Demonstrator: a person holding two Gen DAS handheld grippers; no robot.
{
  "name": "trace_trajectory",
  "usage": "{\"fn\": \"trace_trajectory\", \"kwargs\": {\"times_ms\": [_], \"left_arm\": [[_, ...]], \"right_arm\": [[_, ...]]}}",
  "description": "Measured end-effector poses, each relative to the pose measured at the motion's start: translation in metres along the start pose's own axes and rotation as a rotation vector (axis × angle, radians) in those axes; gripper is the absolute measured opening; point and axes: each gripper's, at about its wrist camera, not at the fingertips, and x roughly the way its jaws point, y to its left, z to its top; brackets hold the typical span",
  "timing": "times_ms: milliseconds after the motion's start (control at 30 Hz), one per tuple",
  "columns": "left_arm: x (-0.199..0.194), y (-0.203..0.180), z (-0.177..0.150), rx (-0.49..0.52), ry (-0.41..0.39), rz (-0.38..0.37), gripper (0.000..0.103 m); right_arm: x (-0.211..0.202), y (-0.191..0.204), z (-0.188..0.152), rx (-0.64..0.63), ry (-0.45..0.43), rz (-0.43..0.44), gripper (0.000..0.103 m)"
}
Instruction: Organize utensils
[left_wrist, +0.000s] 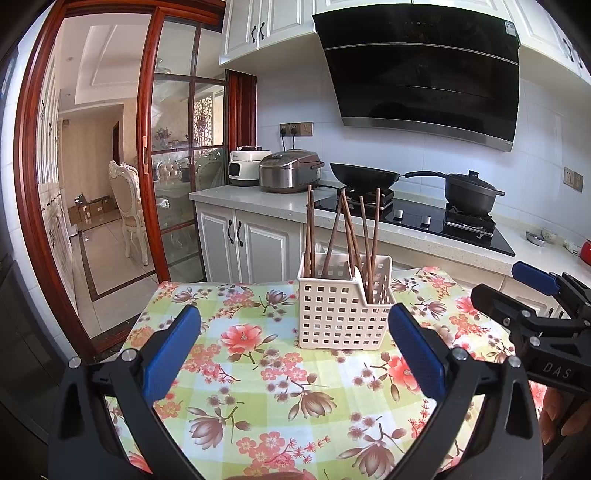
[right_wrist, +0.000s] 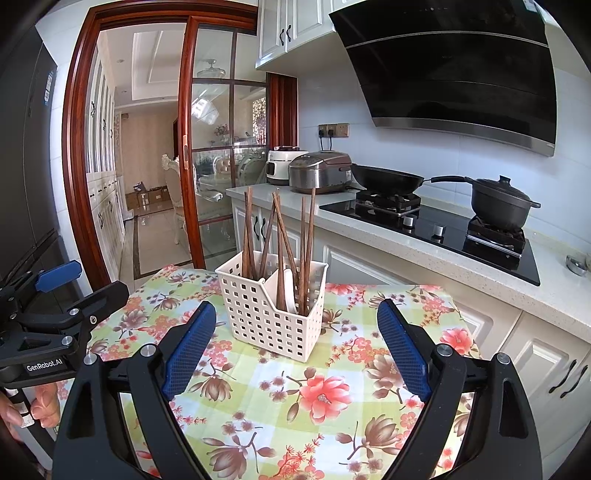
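Chopsticks (right_wrist: 277, 236) upright in basket (right_wrist: 266, 317), tips up; both tools (left_wrist: 293, 350) (right_wrist: 295, 347) spread, empty.

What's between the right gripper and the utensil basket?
Nothing visible. The right gripper is open, with only bare floral tablecloth between it and the utensil basket holding chopsticks.
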Motion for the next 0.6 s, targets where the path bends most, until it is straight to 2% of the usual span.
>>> {"fn": "trace_trajectory", "kwargs": {"times_ms": [600], "left_arm": [[-0.0007,-0.002,-0.0031,0.002,0.001,-0.006,0.098]], "right_arm": [[0.0,-0.003,-0.0022,0.004,0.001,-0.002,0.084]]}}
